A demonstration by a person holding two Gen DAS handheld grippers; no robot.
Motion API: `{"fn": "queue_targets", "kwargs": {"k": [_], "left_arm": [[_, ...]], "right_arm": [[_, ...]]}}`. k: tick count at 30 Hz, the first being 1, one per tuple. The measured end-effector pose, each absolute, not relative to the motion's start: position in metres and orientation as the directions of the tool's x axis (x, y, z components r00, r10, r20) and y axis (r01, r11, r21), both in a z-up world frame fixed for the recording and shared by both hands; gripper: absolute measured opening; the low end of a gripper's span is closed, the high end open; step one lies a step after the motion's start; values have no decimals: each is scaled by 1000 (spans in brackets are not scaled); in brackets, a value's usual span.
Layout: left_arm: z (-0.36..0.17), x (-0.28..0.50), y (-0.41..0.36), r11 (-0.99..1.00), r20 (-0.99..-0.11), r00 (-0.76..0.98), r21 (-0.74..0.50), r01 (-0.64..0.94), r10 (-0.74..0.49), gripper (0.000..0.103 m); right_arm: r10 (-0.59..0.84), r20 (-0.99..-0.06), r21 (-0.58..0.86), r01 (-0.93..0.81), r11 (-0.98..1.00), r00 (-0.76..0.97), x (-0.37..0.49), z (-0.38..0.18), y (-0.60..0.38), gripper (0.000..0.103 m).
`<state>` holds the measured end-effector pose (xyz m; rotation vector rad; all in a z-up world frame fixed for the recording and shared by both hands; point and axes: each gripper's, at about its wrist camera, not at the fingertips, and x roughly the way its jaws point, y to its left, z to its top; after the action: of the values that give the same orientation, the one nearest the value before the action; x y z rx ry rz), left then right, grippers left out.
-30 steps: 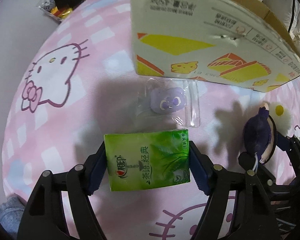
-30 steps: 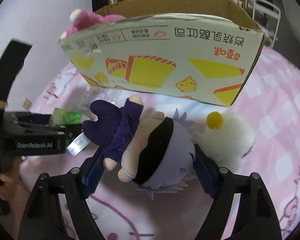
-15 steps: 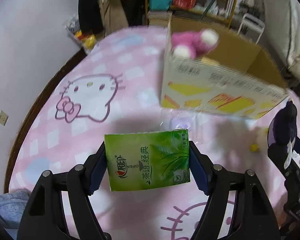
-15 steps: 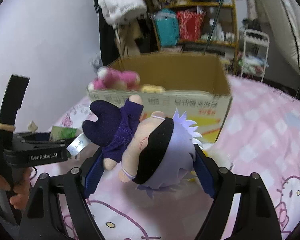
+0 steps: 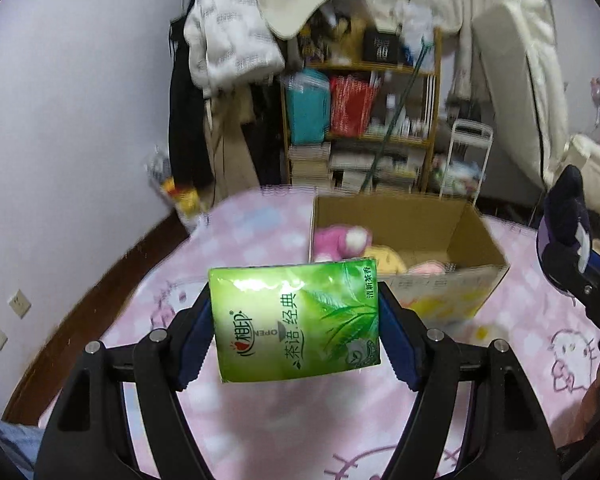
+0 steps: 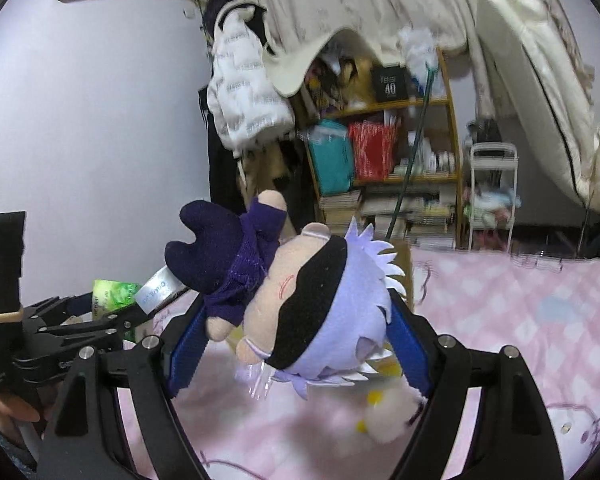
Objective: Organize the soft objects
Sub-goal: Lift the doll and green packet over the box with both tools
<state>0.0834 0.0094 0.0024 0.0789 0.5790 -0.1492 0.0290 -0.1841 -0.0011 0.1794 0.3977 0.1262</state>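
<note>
Looking past the left gripper, clamped on a green tissue pack, the open cardboard box is seen ahead, slightly right, on the pink bedspread. The right gripper, squeezed around a blindfolded plush doll, is held beside it, so neither is clearly nearer.

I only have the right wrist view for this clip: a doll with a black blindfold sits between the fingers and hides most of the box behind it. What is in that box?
Observer: The left wrist view shows the cardboard box open on top, with a pink plush toy lying inside beside something yellow.
Operator: What is the left gripper carrying? I see only a green sliver.
Observer: The left gripper is shut on a green tissue pack, held flat between its blue pads.
Operator: Is that pack over the box yet?
Observer: Not yet; in that view the pack is on the near side of the box, above the pink bedspread.
</note>
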Motion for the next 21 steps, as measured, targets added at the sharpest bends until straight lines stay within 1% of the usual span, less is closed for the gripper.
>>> {"fn": "queue_targets", "kwargs": {"k": [2, 5, 13, 21], "left_arm": [[15, 86, 11, 985, -524, 840, 6, 170, -141, 74], [31, 91, 10, 981, -507, 844, -19, 193, -176, 74], [61, 100, -7, 976, -424, 888, 40, 216, -179, 74], [81, 117, -30, 967, -353, 916, 92, 239, -192, 74]], "right_arm": [[140, -349, 183, -79, 980, 927, 29, 9, -187, 86], [120, -319, 173, -66, 983, 940, 33, 22, -191, 86], [61, -248, 132, -29, 991, 967, 45, 45, -203, 86], [51, -215, 116, -26, 993, 975, 63, 58, -211, 86]]}}
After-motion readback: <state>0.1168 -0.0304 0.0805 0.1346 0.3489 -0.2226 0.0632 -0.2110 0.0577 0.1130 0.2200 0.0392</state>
